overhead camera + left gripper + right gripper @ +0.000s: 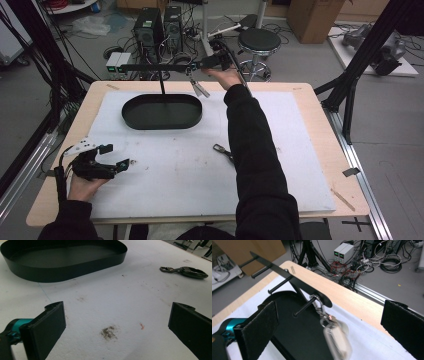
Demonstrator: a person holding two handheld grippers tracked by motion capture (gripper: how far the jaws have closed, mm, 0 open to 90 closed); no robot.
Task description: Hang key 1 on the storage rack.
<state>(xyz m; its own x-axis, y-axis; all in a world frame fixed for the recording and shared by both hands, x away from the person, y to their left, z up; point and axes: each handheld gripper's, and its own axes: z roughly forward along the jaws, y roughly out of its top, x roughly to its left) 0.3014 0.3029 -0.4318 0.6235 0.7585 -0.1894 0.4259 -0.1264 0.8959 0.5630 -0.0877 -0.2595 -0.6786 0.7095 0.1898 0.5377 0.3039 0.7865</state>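
No legible writing. Two keychains counted: one [335, 336] hangs long axis down from the end peg of the black rack [287, 272], between the wide-open, empty jaws of the right gripper [329, 322]; the second [185, 271] lies flat on the white mat [120, 302]. Left gripper [116, 325] rests wide open, holding nothing, near the oval tray [62, 267].

Even, soft indoor light, faint shadows; the hanging keychain [335, 336] is motion-blurred (right gripper view).

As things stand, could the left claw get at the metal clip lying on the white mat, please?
Probably yes: the left claw is open, and only bare white mat lies between it and the clip. The right sleeve close beside the clip could crowd it.
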